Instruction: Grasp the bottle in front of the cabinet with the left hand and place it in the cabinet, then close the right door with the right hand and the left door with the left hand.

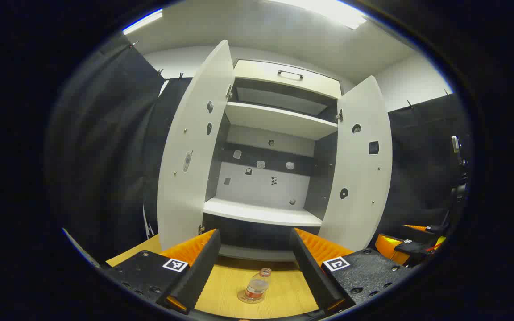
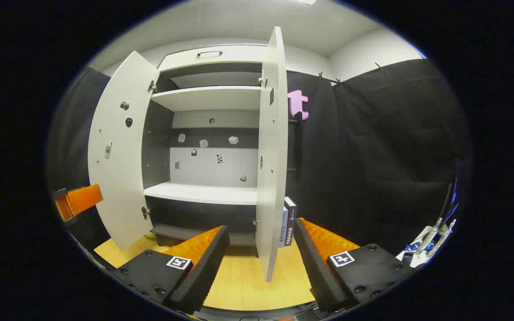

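Observation:
A small clear bottle [image 1: 257, 287] with a red label stands upright on the wooden table [image 1: 283, 290] in front of the white cabinet [image 1: 279, 120]. Both cabinet doors are swung wide: the left door [image 1: 190, 156] and the right door [image 1: 359, 165]. My left gripper [image 1: 254, 236] is open, held above the bottle and apart from it, and faces the lower shelf [image 1: 261, 214]. My right gripper [image 2: 261, 229] is open with nothing in it, just in front of the right door's [image 2: 272, 156] front edge. The left door [image 2: 118, 151] hangs open beyond.
Black cloth walls close in both sides of the cabinet. A couple of boxes [image 2: 288, 220] stand on the table right of the cabinet. The other gripper [image 1: 400, 245] shows at the far right of the left gripper view. Inside the cabinet is an upper shelf [image 1: 279, 118].

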Demonstrator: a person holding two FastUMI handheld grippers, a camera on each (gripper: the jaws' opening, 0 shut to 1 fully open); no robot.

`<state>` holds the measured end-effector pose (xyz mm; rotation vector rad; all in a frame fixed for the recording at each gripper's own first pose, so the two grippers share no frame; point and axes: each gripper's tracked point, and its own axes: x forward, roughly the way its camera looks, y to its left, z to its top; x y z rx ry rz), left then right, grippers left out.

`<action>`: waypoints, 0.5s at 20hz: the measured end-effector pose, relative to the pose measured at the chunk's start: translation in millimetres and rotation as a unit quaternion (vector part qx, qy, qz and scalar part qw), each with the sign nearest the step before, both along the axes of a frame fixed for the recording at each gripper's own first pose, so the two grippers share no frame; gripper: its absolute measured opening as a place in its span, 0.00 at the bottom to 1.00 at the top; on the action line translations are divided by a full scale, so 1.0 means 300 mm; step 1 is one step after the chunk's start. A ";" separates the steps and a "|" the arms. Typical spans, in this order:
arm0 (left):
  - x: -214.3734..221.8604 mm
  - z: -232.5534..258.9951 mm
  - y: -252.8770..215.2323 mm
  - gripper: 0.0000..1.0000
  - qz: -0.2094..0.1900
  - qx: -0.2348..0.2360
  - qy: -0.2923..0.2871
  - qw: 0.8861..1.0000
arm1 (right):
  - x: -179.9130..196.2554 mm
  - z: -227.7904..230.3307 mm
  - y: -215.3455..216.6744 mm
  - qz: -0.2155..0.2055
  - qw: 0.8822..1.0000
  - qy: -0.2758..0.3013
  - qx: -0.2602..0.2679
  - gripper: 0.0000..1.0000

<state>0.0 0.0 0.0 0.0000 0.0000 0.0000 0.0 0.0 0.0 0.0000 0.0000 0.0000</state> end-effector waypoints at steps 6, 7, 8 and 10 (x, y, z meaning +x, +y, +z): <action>0.019 -0.028 -0.041 0.95 -0.023 0.012 0.014 1.000 | -0.001 -0.004 -0.040 -0.017 1.000 0.000 -0.014 0.91; 0.020 -0.033 -0.050 0.95 -0.027 0.010 0.017 0.999 | -0.001 -0.003 -0.045 -0.018 1.000 -0.003 -0.014 0.91; 0.024 -0.037 -0.051 0.95 -0.029 0.009 0.020 0.999 | -0.002 -0.002 -0.045 -0.019 1.000 -0.005 -0.014 0.91; 0.026 -0.045 -0.052 0.95 -0.030 0.006 0.022 0.999 | 0.001 0.001 -0.055 -0.025 1.000 -0.008 -0.012 0.91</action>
